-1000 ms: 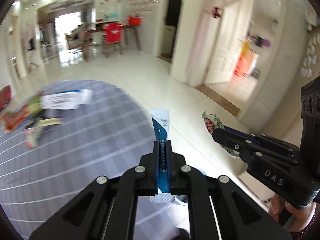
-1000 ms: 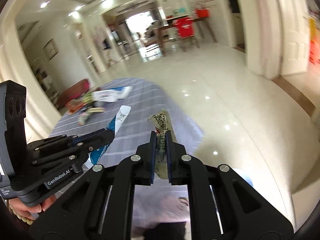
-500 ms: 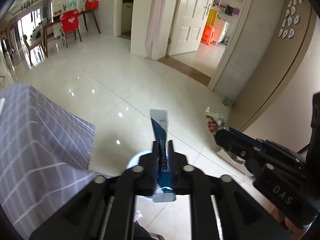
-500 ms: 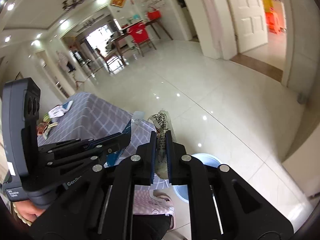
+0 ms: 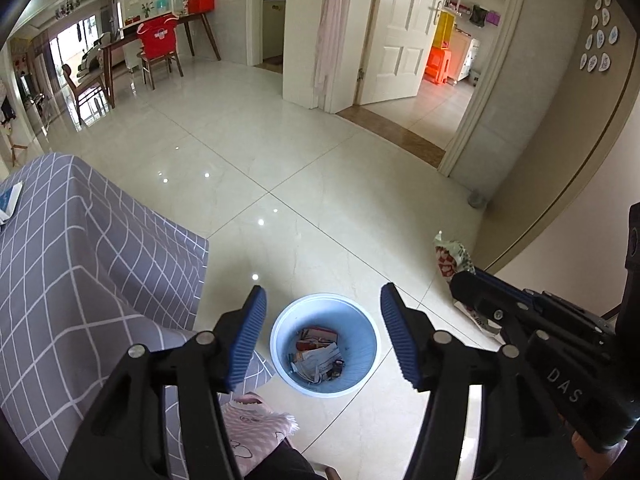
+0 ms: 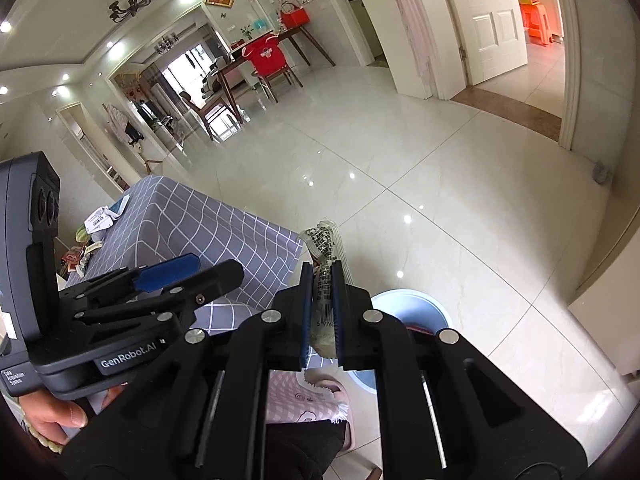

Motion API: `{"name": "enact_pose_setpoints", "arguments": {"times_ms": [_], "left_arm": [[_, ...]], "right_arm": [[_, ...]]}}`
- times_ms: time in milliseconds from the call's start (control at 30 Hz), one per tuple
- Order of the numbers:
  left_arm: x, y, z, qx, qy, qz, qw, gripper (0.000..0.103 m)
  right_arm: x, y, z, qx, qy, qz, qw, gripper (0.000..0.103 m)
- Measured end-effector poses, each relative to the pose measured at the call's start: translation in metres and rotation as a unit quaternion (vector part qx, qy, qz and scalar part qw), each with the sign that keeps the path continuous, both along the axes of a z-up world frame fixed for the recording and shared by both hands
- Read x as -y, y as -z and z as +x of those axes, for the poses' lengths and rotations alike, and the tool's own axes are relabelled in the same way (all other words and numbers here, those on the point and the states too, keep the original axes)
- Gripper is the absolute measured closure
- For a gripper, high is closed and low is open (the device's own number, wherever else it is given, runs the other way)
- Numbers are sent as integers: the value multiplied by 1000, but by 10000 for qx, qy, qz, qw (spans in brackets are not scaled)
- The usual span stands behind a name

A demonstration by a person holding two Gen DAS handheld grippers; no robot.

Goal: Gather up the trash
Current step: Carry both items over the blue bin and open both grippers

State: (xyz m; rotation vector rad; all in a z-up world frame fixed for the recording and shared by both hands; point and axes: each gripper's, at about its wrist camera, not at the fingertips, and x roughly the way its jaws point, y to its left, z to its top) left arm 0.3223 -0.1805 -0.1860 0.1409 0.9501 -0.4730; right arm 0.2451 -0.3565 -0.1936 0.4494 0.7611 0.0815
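Observation:
A light blue trash bin [image 5: 324,348] stands on the tiled floor with several wrappers inside. My left gripper [image 5: 320,300] is open and empty, held above the bin. My right gripper [image 6: 322,276] is shut on a crumpled patterned snack wrapper [image 6: 326,248] that sticks up between the fingers. In the left wrist view the right gripper [image 5: 460,280] is to the right of the bin with that wrapper [image 5: 450,256] in it. The bin's rim [image 6: 416,300] shows behind the right gripper. More trash [image 6: 96,224] lies on the far end of the table.
A table with a grey checked cloth [image 5: 80,260] stands left of the bin. My pink-patterned clothing [image 5: 256,424] shows below the grippers. Open tiled floor lies ahead, with doorways [image 5: 404,40] and a wall [image 5: 560,140] to the right. A dining table with chairs [image 5: 156,44] stands far back.
My left gripper opened and the blue wrapper it held is gone from it. Both grippers swung from the table to over the bin. The right gripper still holds its wrapper.

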Motion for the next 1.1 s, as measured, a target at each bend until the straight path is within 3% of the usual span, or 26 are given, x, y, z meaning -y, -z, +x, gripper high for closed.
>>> {"name": "enact_pose_setpoints", "arguments": {"times_ms": [467,567,633,900,1100], "left_arm": [[-22,-10,7,141,-229,-95,9996,41],[-28,-13,9,162,-293,-131,9994,40],[-32,-15,9,183,-310,-156,9992,40],[-57,-31,7,364,-446,-224,9981,38],[-107,-48,4,596,-786,-188,9950,37]], "right_arm": [[-1,-1,10,22,51,-75,10000,91],[-2,-1,13,-21,100,-174,9998,79],[-1,-2,13,-15,187,-233,9996,58],[-22,-16,13,98,-10,-244,9997,57],[-67,-31,23,221,-440,-276,9984,57]]}}
